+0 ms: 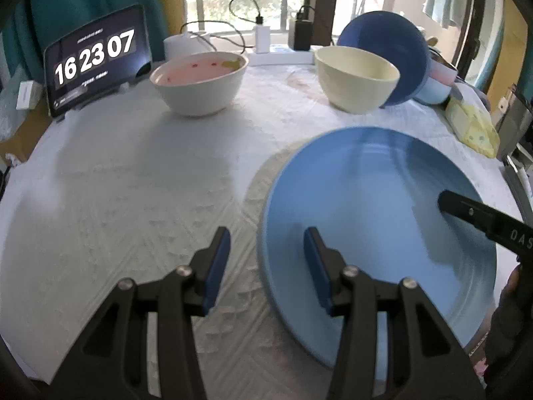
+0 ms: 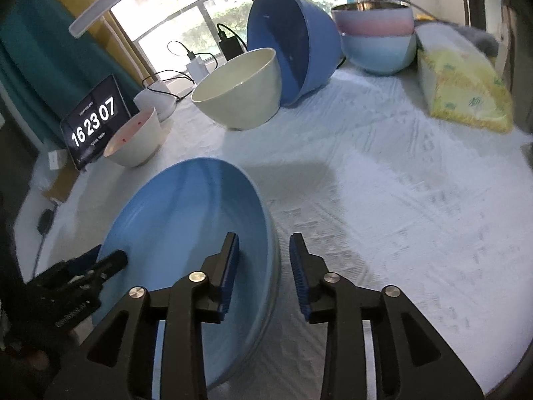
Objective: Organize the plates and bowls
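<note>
A light blue plate (image 1: pixel 376 220) lies on the white tablecloth (image 1: pixel 133 183), blurred; it also shows in the right wrist view (image 2: pixel 186 223). My left gripper (image 1: pixel 266 266) is open, its jaws straddling the plate's left rim. My right gripper (image 2: pixel 264 266) is open, its jaws straddling the plate's right rim. A white bowl (image 1: pixel 200 81) with a pink inside stands at the back left. A cream bowl (image 1: pixel 356 78) stands at the back right, with a dark blue bowl (image 1: pixel 393 46) tipped on its side behind it.
A tablet (image 1: pixel 96 60) showing a clock leans at the back left. Stacked pink and pale blue bowls (image 2: pixel 376 36) stand at the far right corner. A yellow tissue pack (image 2: pixel 463 90) lies on the right. Chargers and cables (image 1: pixel 260 38) sit by the window.
</note>
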A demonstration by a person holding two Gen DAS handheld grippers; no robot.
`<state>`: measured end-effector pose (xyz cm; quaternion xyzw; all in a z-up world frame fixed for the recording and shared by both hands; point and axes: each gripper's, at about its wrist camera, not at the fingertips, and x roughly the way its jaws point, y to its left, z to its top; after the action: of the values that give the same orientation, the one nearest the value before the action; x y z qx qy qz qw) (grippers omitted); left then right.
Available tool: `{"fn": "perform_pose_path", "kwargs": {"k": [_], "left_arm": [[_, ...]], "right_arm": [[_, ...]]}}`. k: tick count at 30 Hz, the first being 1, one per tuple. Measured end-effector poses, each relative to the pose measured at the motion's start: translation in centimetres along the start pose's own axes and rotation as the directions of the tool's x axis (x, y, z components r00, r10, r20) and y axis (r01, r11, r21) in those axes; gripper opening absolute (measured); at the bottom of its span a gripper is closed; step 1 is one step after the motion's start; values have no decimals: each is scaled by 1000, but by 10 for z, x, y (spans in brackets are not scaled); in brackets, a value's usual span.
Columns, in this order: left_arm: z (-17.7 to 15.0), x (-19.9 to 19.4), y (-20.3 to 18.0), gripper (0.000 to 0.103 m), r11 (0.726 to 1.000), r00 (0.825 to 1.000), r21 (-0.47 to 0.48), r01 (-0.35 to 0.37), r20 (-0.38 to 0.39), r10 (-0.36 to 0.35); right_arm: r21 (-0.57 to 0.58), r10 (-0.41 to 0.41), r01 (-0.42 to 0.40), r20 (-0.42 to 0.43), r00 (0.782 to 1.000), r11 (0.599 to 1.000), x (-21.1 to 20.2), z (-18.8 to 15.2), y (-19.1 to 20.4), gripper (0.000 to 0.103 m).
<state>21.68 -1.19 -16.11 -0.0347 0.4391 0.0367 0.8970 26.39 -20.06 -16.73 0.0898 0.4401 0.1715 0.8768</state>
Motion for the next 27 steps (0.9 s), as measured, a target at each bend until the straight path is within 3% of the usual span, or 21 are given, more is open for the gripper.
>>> {"fn": "perform_pose_path", "kwargs": {"k": [5, 11, 15, 27], "left_arm": [[-4, 1, 1, 47, 999, 999, -35, 23, 39, -22], [-2, 3, 3, 43, 994, 995, -58, 97, 33, -95], [-1, 2, 1, 40, 994, 995, -51, 97, 29, -96], [-2, -2, 10, 37, 991, 993, -62, 118, 5, -118]], "right_arm": [[-1, 12, -12, 8, 1000, 1000, 3, -2, 5, 37], [19, 29, -29, 16, 999, 999, 5, -3, 2, 38], [16, 31, -31, 13, 999, 999, 7, -4, 5, 47], [22, 11, -11, 12, 1000, 1000, 5, -3, 10, 45]]}}
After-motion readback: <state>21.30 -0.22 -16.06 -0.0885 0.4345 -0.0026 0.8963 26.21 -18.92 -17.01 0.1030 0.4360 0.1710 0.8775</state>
